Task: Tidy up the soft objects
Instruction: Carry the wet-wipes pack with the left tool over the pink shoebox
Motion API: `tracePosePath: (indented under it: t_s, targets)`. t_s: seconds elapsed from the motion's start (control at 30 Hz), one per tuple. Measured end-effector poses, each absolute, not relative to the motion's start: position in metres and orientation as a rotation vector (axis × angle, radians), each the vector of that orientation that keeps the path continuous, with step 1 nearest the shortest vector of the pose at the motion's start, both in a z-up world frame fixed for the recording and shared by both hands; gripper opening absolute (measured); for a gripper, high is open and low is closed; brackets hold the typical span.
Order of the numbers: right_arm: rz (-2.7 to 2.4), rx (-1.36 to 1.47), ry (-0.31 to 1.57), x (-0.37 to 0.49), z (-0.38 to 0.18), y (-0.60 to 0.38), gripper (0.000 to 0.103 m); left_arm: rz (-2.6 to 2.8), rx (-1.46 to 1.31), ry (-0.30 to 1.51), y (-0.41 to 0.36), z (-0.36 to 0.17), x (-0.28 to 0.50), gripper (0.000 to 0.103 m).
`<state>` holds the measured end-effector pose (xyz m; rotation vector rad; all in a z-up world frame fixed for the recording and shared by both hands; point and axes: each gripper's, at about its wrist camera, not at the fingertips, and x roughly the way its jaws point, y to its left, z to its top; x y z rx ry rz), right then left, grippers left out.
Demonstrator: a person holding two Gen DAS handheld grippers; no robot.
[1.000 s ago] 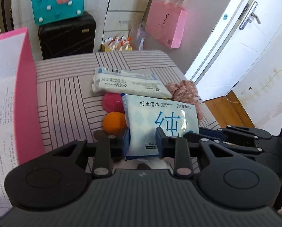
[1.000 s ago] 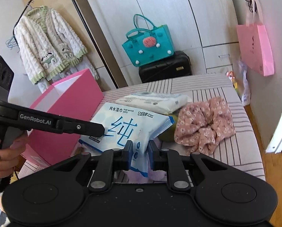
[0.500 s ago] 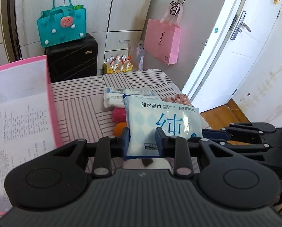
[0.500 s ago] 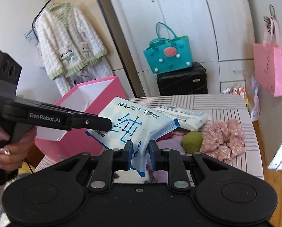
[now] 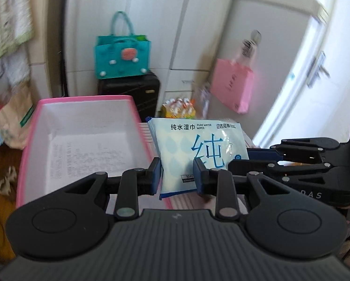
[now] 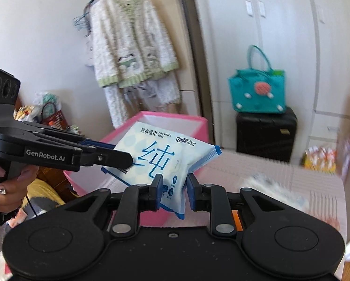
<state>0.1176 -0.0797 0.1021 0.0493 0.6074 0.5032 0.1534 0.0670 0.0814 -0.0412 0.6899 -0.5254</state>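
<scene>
Wipes pack [image 5: 198, 149] lifted beside pink box [image 5: 81, 145], lengthwise upright.

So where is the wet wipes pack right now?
The wet wipes pack is in the air beside the pink box, between both tools.

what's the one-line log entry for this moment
held: wipes pack | left gripper: shut on pack | right gripper: jaws opening, pack between them | target: pink box, open | stage: carrying pack above box edge

Teal handbag [image 5: 122, 59] atop black suitcase [image 5: 129, 93], pink bag [image 5: 231, 84] hanging beside.
</scene>
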Motion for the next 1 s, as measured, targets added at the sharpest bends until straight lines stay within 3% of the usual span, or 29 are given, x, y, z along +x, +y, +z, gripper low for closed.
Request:
tracePosePath:
  t_s: [0.37,0.73,1.0]
  targets:
    - [0.633,-0.040,0.698,0.231,0.107,-0.008,0.020,-0.345,-0.151,0.704,0.154,0.090,0.229,0.028]
    - [0.568,-0.151,0.873,0.305,0.059,0.038,0.020,-0.253,-0.177,0.949,0.180,0.029,0.326,0.028]
    - [0.534,-0.109,0.917,0.322,0.051,0.028,0.021,-0.243,-0.133,0.948,0.165,0.016,0.336,0.028]
